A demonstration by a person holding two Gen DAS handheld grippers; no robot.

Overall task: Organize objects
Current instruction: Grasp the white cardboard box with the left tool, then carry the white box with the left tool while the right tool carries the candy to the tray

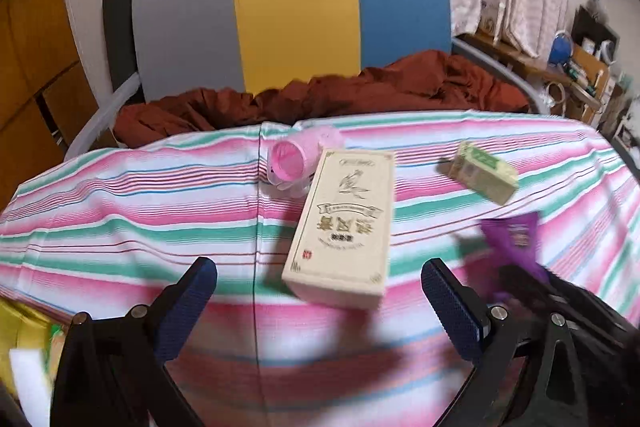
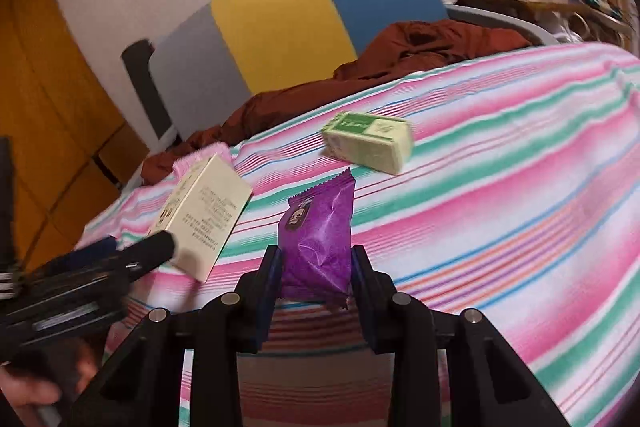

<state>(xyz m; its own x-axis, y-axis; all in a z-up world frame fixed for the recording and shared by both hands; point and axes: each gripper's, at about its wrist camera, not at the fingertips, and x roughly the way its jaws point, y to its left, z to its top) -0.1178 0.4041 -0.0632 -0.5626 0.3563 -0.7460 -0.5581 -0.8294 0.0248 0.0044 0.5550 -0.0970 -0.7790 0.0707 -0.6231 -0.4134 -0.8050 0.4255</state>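
On the striped counter (image 2: 500, 187), right tongs (image 2: 316, 267) pinch the purple packet (image 2: 320, 231); left tongs (image 1: 320, 291) gape near the cream box (image 1: 344, 227) — green box (image 2: 368, 141), pink tube (image 1: 288, 163) remain unsorted.

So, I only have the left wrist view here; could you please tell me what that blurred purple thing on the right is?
Observer: A purple snack packet, crimped top edge pointing away from the right gripper.
Operator: Is it held?
Observer: Yes, both fingers press its sides.
Operator: And my left gripper?
Observer: In the right wrist view, one of its fingers overlaps the cream box's near corner; contact is unclear.
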